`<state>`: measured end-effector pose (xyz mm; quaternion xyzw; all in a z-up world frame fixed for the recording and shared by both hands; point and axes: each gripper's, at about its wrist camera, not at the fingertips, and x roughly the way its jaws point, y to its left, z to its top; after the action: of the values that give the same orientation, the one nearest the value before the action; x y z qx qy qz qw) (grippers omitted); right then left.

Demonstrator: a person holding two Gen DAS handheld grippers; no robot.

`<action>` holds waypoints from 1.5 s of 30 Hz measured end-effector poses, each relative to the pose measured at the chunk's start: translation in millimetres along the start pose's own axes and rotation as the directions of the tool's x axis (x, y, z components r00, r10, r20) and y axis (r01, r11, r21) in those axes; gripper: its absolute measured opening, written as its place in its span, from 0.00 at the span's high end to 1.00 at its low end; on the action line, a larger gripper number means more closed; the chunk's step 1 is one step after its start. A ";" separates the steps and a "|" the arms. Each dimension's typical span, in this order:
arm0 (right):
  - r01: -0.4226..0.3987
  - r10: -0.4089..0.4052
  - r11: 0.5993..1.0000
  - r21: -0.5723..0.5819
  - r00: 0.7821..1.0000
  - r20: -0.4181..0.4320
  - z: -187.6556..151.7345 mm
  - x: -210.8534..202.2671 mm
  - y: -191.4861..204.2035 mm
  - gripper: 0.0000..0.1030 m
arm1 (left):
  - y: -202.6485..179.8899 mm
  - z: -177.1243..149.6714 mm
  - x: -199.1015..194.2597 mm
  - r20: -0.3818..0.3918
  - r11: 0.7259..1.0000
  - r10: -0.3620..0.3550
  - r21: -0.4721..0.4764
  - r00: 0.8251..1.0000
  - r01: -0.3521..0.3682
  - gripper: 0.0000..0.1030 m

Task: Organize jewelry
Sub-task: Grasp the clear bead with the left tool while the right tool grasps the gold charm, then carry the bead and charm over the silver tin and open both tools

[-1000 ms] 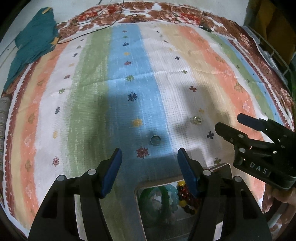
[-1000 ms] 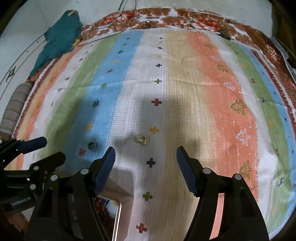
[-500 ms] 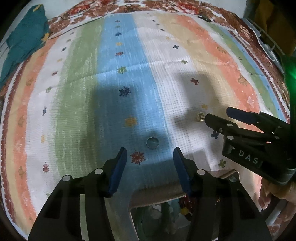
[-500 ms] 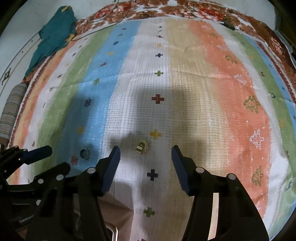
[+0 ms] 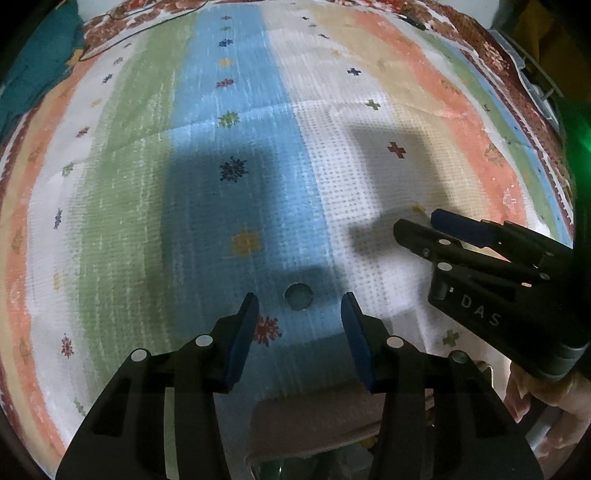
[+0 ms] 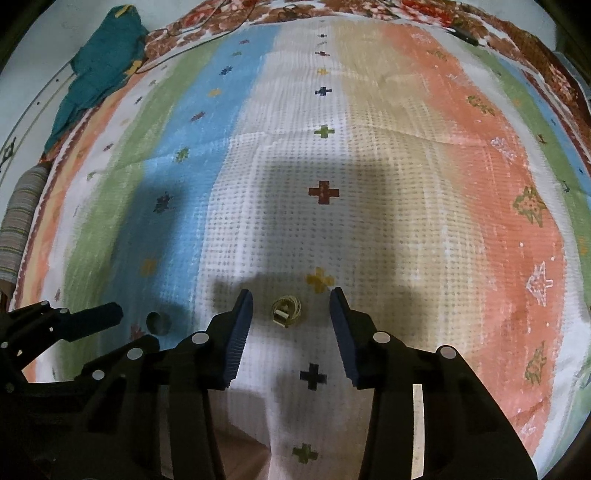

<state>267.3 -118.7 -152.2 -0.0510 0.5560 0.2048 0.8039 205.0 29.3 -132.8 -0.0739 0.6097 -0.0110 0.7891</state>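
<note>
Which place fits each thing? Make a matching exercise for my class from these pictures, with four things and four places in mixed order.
Things:
1. silver ring
2. gold ring
3. teal cloth
4. striped roll

Places:
A. on the white stripe, between the right gripper fingers
B. at the far left corner of the blanket
C. on the blue stripe, ahead of the left gripper
D. beside the blanket's left edge

Pairs: 1-C, 2-A, 3-B, 4-D

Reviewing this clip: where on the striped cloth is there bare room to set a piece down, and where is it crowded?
Free: the orange and beige stripes right of the right gripper, and the far cloth toward the floral border. Crowded: the near edge, where the left gripper frames the plain dark ring, the right gripper frames the gold stone ring, and the jewelry box sits.
</note>
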 end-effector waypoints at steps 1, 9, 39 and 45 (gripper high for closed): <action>-0.001 0.001 1.000 0.001 1.000 -0.002 0.8 1.3 -0.1 0.58 | 0.4 1.2 1.8 -0.004 1.000 -0.001 -0.002 1.000 0.001 0.55; 0.017 -0.017 1.000 -0.003 1.000 -0.007 3.8 6.6 -0.2 0.66 | 2.2 7.9 17.2 -0.034 1.000 0.000 -0.002 0.999 -0.001 0.55; 0.052 -0.053 0.998 -0.046 0.999 -0.010 2.2 4.4 1.9 0.84 | -5.8 20.3 30.9 -0.041 0.999 0.028 0.033 0.999 -0.027 0.81; 0.069 -0.069 0.996 -0.060 0.998 0.001 2.2 -0.5 3.3 0.84 | -2.9 20.4 24.6 -0.027 0.999 0.039 0.027 0.999 -0.038 0.81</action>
<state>267.8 -115.1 -150.5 -0.0944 0.5478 0.1937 0.8084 231.2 26.0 -151.1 -0.0515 0.6217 -0.0050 0.7815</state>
